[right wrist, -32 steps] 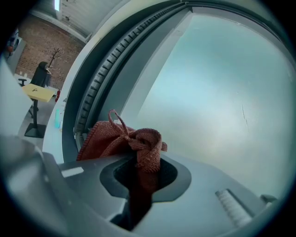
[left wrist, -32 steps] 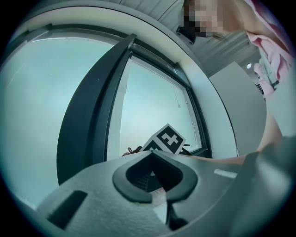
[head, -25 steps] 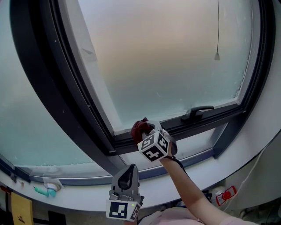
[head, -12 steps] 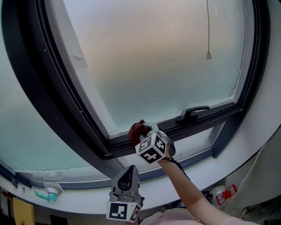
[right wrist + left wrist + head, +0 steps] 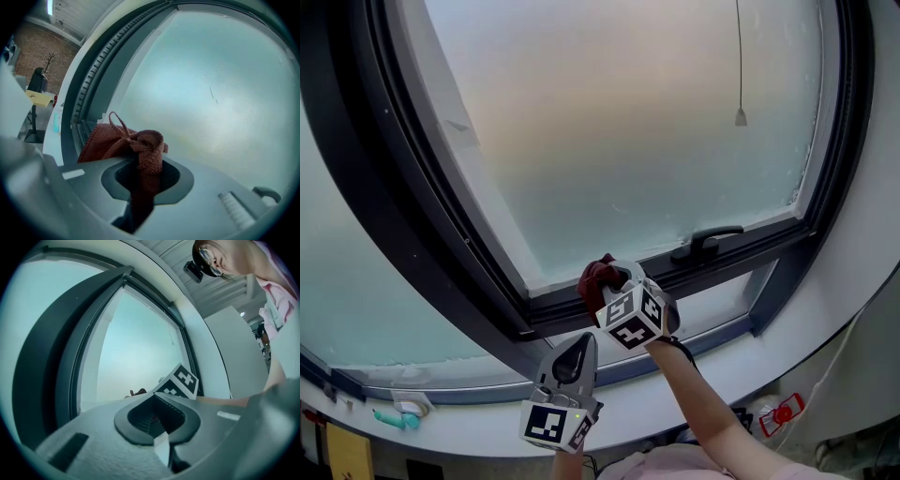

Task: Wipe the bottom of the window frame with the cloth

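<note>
A dark red cloth (image 5: 596,274) is pressed against the bottom rail of the dark window frame (image 5: 741,251), at the lower left corner of the frosted pane. My right gripper (image 5: 612,278) is shut on the cloth, with its marker cube just below. In the right gripper view the bunched cloth (image 5: 126,140) sticks out from between the jaws of the right gripper (image 5: 146,161), with glass beyond. My left gripper (image 5: 579,345) hangs lower, in front of the sill, shut with nothing in it. In its own view the left gripper (image 5: 153,398) points up at the window and the right gripper's cube (image 5: 180,380).
A black window handle (image 5: 705,242) sits on the rail to the right of the cloth. A blind cord with a small pull (image 5: 740,116) hangs before the glass. A white sill (image 5: 787,337) curves below, with a teal object (image 5: 394,419) at its left end.
The cloth and right gripper have slid slightly right along the rail, nearer the handle. The left gripper has tilted a little but stays below.
</note>
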Available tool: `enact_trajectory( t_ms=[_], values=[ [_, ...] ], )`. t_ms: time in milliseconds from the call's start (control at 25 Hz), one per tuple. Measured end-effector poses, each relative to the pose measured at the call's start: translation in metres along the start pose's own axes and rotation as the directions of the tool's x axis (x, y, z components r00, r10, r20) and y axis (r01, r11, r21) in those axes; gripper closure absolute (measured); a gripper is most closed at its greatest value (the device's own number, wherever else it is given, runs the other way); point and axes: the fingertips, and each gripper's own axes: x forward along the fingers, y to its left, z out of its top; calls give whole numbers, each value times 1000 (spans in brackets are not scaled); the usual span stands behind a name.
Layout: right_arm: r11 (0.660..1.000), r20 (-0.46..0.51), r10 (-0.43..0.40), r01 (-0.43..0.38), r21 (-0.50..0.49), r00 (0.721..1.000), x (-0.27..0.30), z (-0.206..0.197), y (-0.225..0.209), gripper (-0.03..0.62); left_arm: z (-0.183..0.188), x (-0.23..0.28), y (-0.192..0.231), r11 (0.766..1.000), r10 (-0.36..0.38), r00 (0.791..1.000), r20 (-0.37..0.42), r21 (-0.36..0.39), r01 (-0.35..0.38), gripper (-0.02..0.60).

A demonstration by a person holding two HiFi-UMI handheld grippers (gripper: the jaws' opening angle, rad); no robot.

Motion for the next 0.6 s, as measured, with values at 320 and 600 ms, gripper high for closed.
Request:
enact_trajectory(
  t_ms=[320,600],
  values=[
    [1000,37,14,-14,1,999,-8,-4,-5,537,-4,32,-6,999,-40,999,21,7,40,580],
    [1000,70,13,-13,-11,997,-8,-1,-7,537,-12,36,-25,994,-111,994,0,-1,111,580]
  ],
)
